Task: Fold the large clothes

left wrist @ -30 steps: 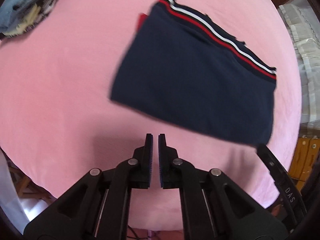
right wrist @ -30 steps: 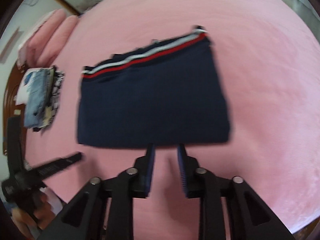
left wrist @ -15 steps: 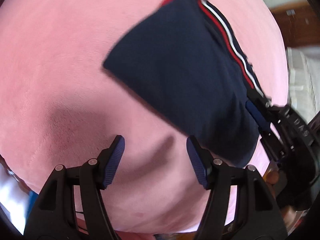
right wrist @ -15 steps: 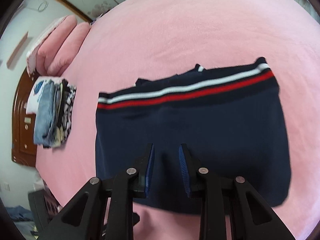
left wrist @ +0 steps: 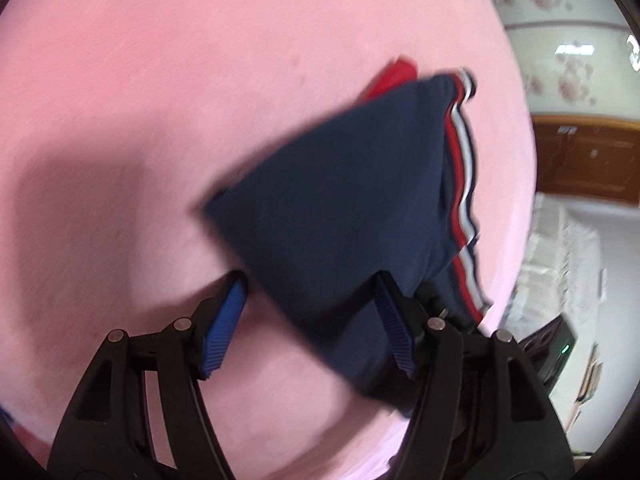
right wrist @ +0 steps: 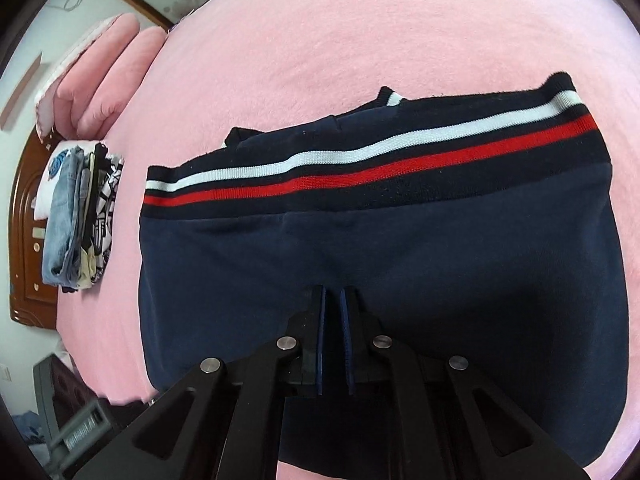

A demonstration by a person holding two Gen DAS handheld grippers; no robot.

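A folded navy garment (right wrist: 400, 264) with a white and a red stripe along its far band lies on the pink bed. It also shows in the left wrist view (left wrist: 352, 208). My left gripper (left wrist: 312, 292) is open, its jaws wide apart at the garment's near edge, the cloth lying between them. My right gripper (right wrist: 334, 296) hovers over the middle of the garment with its jaws almost together, a thin gap between them and nothing held.
A stack of folded clothes (right wrist: 78, 216) lies at the bed's left side near pink pillows (right wrist: 100, 68). A wooden headboard (right wrist: 28, 240) is behind them. A wooden cabinet (left wrist: 588, 156) and the other gripper's body (left wrist: 556, 348) are at right.
My left gripper opened wide and moved in to the garment's edge. My right gripper moved forward over the garment and narrowed its jaws.
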